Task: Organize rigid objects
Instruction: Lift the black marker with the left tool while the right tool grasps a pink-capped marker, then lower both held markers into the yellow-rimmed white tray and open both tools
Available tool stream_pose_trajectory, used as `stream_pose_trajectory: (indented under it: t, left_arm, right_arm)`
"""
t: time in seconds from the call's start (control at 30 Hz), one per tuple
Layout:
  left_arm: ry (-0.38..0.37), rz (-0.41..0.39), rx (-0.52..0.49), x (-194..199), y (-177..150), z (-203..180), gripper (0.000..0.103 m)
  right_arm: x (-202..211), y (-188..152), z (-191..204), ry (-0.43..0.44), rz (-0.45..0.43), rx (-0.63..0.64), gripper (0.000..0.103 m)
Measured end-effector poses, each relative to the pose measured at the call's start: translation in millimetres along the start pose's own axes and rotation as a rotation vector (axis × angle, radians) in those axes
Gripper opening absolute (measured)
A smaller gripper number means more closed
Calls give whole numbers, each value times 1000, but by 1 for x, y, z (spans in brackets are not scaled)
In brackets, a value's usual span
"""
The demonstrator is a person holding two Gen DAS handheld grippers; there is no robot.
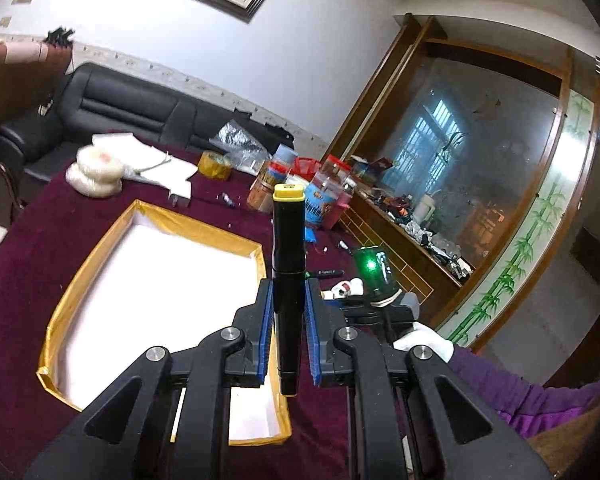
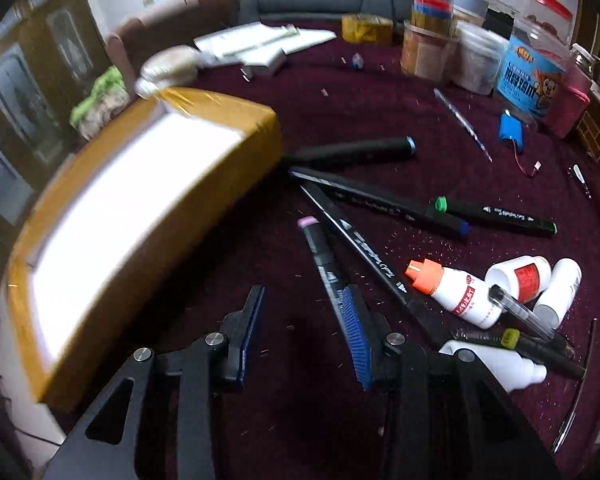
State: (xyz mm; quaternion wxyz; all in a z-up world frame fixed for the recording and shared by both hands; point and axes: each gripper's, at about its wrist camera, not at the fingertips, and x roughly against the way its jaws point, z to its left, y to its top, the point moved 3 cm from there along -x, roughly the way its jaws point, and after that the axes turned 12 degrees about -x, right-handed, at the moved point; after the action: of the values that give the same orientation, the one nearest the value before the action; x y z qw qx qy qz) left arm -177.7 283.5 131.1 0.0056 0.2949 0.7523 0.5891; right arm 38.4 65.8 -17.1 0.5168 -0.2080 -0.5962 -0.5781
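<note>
Left tool (image 1: 288,300): clenched on black marker (image 1: 287,280), long axis along the fingers, yellow cap forward.
Right tool (image 2: 306,300): released, above the counter (image 2: 284,272).

Yellow-capped black marker (image 1: 287,280): upright, clamped between blue fingers (image 1: 265,332), above the gold-rimmed, white-lined box (image 1: 156,216). Loose on the maroon counter (image 2: 340,92) beside the box: pink-capped marker (image 2: 324,264), blue-capped marker (image 2: 352,151), green-capped pen (image 2: 496,214), orange-capped white bottle (image 2: 456,292).

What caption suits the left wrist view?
Left gripper holds a yellow-capped black marker above the gold-rimmed box.
</note>
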Motion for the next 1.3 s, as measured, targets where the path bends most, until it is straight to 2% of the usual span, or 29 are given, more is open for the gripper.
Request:
stream_pose_trajectory:
  t: [0.03, 0.13, 0.17, 0.2, 0.23, 0.3, 0.47, 0.57, 0.67, 0.77, 0.87, 1.0, 1.1, 1.13, 1.2, 1.27, 1.3]
  left_arm:
    - [-4, 10, 10, -5, -3, 4, 12]
    - [-9, 49, 25, -17, -10, 9, 12]
    - [-7, 59, 28, -19, -11, 10, 12]
    - [-7, 70, 31, -24, -12, 12, 12]
    - [-10, 77, 32, -27, -12, 14, 12]
    - [-10, 94, 33, -36, -11, 17, 12]
    - [-17, 155, 0, -65, -4, 23, 12]
    - [-27, 228, -4, -96, 1, 33, 12]
    - [-34, 318, 8, -134, 1, 47, 12]
    - [-9, 390, 36, -173, -4, 65, 13]
    - [6, 427, 38, -199, -9, 73, 12]
    - [55, 442, 85, -206, -20, 86, 16]
    - [71, 439, 146, -196, -32, 99, 30]
    - [97, 439, 165, -191, -38, 104, 31]
    - [154, 450, 200, -183, -48, 114, 32]
    - [145, 429, 275, -170, -56, 122, 32]
    - [158, 425, 301, -163, -57, 124, 32]
  right_arm:
    - [-3, 1, -2, -29, -26, 6, 37]
    - [-14, 1, -8, -51, 11, -6, 34]
    - [-12, 1, -7, -49, -13, 2, 30]
    - [-10, -1, -7, -57, -15, 8, 20]
    - [-8, -1, -9, -50, -11, -5, 16]
    - [1, -2, -11, 29, 3, -56, 12]
    - [50, 5, -7, 214, -57, -158, 13]
    - [73, 16, 4, 371, -53, -228, 13]
    - [68, 26, 21, 476, -2, -297, 13]
    - [45, 34, 43, 514, 45, -360, 13]
    - [18, 38, 53, 481, 85, -407, 13]
    - [-1, 39, 55, 404, 101, -397, 15]
    - [5, 38, 52, 369, 63, -354, 21]
    - [11, 40, 49, 372, 40, -350, 24]
    - [30, 41, 37, 389, -33, -352, 38]
    - [46, 42, 15, 347, -111, -385, 46]
    - [50, 41, 3, 327, -137, -404, 46]
